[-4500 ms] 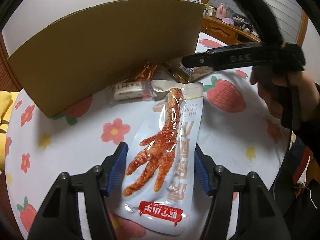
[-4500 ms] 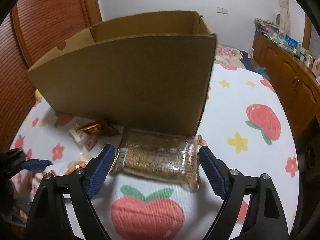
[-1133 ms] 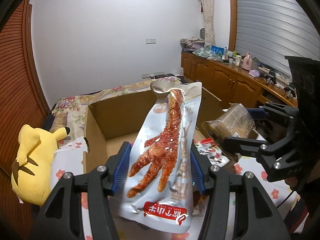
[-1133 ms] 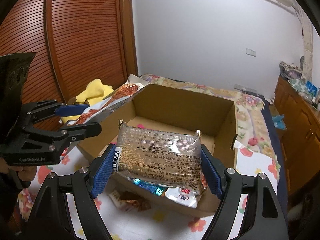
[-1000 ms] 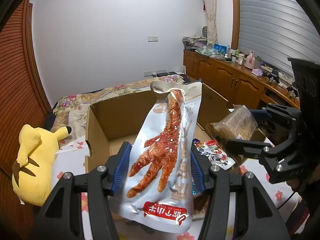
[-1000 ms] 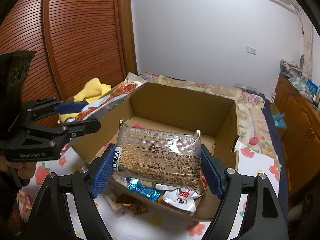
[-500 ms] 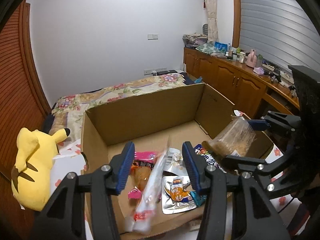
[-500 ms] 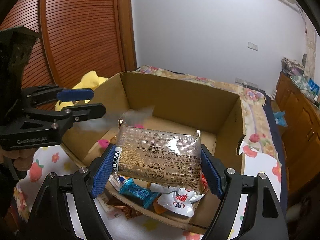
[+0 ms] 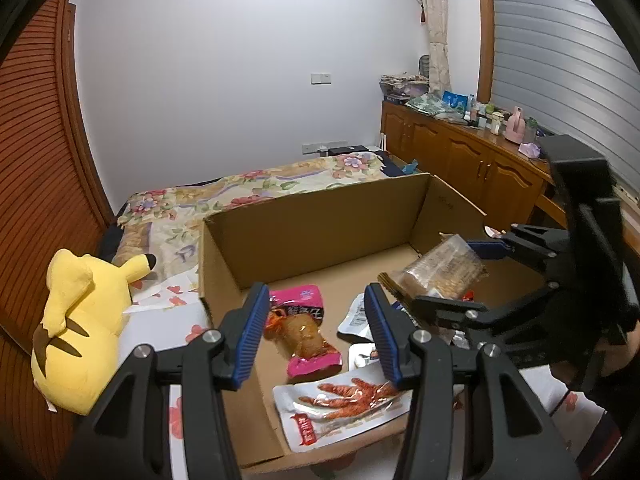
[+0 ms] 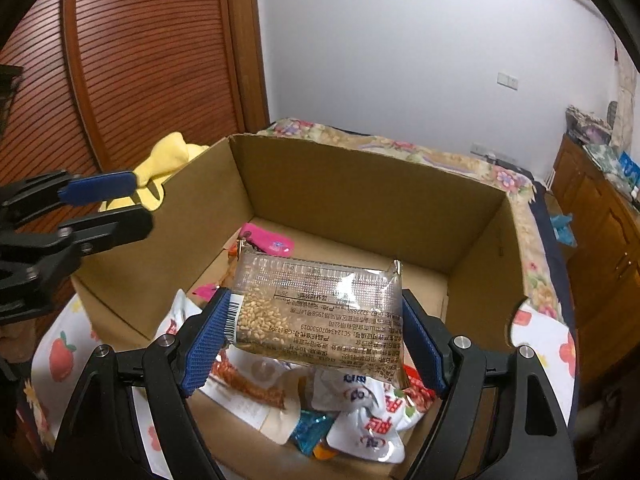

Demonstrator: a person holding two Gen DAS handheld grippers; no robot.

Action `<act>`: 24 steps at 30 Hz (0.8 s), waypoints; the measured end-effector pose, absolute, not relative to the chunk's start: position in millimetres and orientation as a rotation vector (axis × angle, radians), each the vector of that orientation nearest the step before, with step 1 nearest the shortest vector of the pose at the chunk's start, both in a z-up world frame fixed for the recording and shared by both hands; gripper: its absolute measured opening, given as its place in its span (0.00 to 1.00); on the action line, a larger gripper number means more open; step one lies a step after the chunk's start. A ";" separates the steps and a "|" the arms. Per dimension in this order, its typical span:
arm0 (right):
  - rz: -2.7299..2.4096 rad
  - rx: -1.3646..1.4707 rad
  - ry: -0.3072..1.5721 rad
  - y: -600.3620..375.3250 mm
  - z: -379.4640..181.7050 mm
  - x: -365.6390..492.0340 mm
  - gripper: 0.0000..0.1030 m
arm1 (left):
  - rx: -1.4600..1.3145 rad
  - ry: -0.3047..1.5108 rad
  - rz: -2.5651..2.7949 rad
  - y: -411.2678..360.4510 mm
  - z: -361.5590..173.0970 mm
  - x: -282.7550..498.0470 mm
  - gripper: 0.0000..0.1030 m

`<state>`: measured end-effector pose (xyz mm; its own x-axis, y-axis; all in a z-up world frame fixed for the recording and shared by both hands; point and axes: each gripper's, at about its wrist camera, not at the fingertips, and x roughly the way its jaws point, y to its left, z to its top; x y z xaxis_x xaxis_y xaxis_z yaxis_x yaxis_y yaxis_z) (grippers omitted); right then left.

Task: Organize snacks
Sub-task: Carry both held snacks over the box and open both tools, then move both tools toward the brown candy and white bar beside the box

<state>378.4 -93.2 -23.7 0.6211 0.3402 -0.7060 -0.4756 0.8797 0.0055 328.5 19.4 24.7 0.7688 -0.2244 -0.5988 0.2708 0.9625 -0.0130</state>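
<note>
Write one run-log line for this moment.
left gripper: open, empty | right gripper: holds clear grain packet | over brown cardboard box

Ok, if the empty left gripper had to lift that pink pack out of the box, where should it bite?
Probably across the pink pack's narrow width at mid-length, coming from above. It lies flat on the cardboard box floor, long axis running away from the left gripper, whose open jaws already straddle it.

White wall (image 9: 240, 80); slatted wooden door (image 10: 140, 60); floral bed (image 9: 256, 184); wooden cabinets (image 9: 460, 160)
</note>
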 end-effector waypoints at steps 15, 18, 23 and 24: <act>0.457 -0.181 0.765 -74.7 -22.8 380.3 0.84 | 0.047 0.620 -0.266 42.3 24.7 308.9 0.48; 0.458 -0.181 0.755 -73.6 -20.1 376.2 0.84 | 0.044 0.617 -0.267 42.4 24.3 302.7 0.48; 0.469 -0.178 0.731 -76.3 -12.4 362.5 0.84 | 0.036 0.604 -0.274 41.9 26.8 287.1 0.48; 0.472 -0.178 0.726 -76.3 -10.2 358.2 0.84 | 0.036 0.601 -0.277 41.3 27.7 282.9 0.48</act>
<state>358.2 -76.3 -10.2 0.6489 0.3527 -0.6742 -0.4736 0.8807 0.0049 282.9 41.3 27.7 0.7892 -0.2466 -0.5625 0.2673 0.9625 -0.0469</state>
